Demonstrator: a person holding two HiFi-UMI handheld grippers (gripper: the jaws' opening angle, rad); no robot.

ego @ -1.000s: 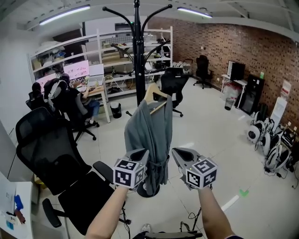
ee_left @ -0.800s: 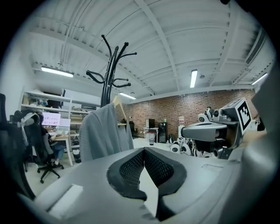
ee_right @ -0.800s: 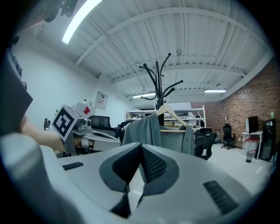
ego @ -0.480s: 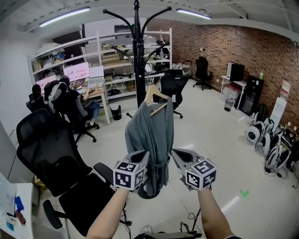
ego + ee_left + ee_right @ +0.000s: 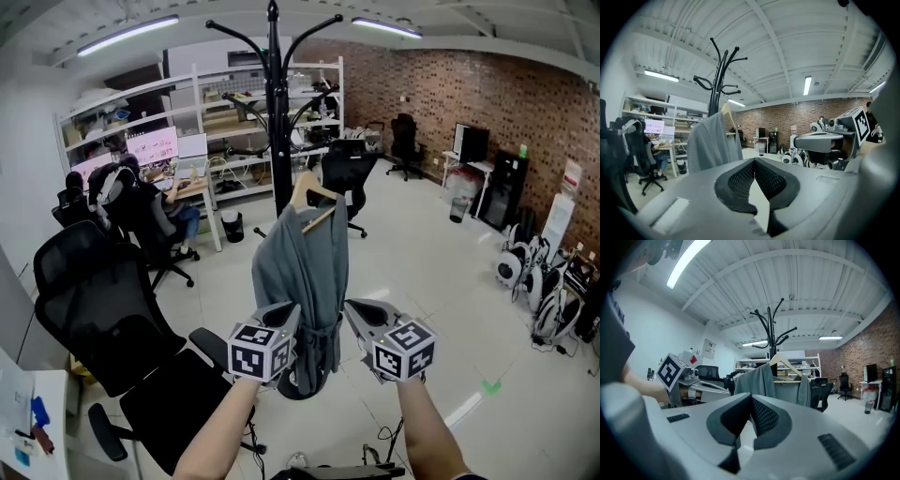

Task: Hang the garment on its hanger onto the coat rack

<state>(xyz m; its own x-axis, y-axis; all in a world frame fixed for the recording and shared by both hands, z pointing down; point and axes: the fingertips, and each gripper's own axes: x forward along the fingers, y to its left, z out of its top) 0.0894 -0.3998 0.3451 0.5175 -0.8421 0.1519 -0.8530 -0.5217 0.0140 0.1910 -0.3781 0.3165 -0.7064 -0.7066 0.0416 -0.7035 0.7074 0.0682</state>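
Observation:
A grey garment (image 5: 300,272) hangs on a wooden hanger (image 5: 311,190) from the tall black coat rack (image 5: 274,103) straight ahead. It also shows as the grey garment (image 5: 710,143) in the left gripper view and the grey garment (image 5: 766,380) under the wooden hanger (image 5: 783,363) in the right gripper view. My left gripper (image 5: 284,317) is shut and empty, low and just left of the garment's hem. My right gripper (image 5: 361,314) is shut and empty, just right of the hem. Neither touches the cloth.
A black mesh office chair (image 5: 112,328) stands close at my left. A person sits at a desk (image 5: 178,183) with monitors by white shelving (image 5: 234,103). A black chair (image 5: 349,173) stands behind the rack. Robot parts (image 5: 544,281) lie along the brick wall at right.

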